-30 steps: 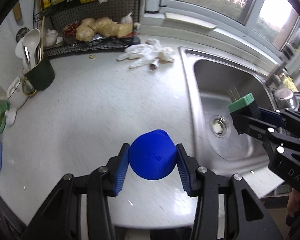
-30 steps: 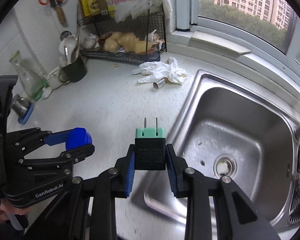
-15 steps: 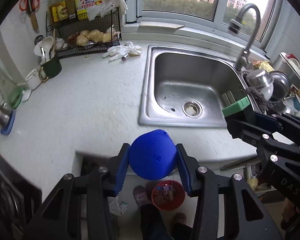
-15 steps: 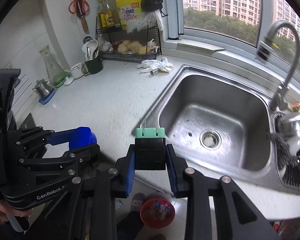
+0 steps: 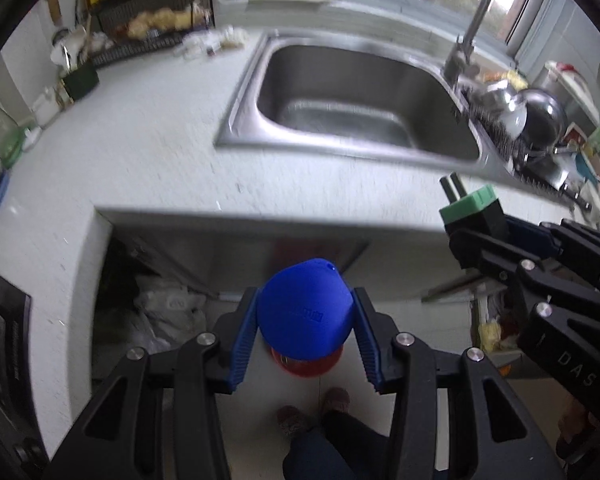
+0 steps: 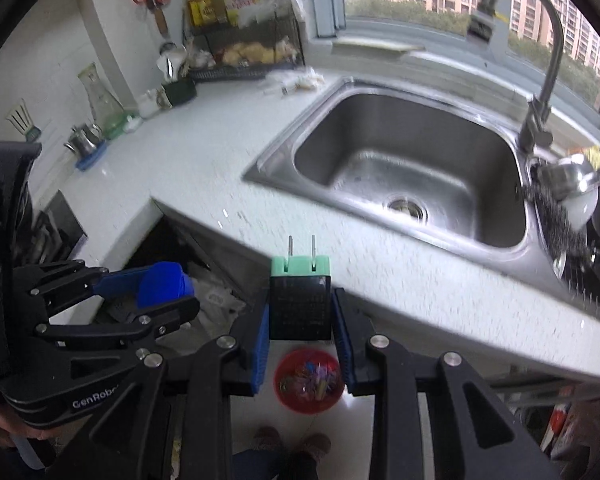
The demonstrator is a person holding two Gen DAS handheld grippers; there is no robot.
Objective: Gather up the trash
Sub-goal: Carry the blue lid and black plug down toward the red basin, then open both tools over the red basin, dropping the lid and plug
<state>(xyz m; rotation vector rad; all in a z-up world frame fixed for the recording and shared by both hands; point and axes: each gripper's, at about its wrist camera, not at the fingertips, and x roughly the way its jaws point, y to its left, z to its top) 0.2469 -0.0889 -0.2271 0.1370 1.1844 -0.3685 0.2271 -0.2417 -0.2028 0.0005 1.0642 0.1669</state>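
My left gripper (image 5: 305, 322) is shut on a round blue cap (image 5: 305, 312), its blue pads pressing both sides. My right gripper (image 6: 300, 316) is shut on a black charger plug with a green face (image 6: 300, 300), prongs pointing away. Both hang past the counter's front edge, above the floor. A red bin (image 6: 309, 380) holding colourful scraps stands on the floor directly below the plug; in the left wrist view only the red bin's rim (image 5: 306, 366) shows under the cap. The right gripper with the plug (image 5: 474, 212) appears at the right of the left wrist view, and the left gripper with the cap (image 6: 162, 284) at the left of the right wrist view.
The white counter (image 6: 204, 168) with its steel sink (image 6: 404, 172) and tap (image 6: 540, 80) lies beyond. White gloves and a small tube (image 6: 296, 82) lie by the wire rack (image 6: 240, 56). Pots (image 5: 536, 112) crowd the sink's right. A person's shoes (image 6: 292, 444) stand below. Plastic bags (image 5: 164, 312) sit under the counter.
Both grippers have drawn back from over the counter to beyond its front edge, carrying the cap and the plug. The red bin and the floor have come into view beneath them.
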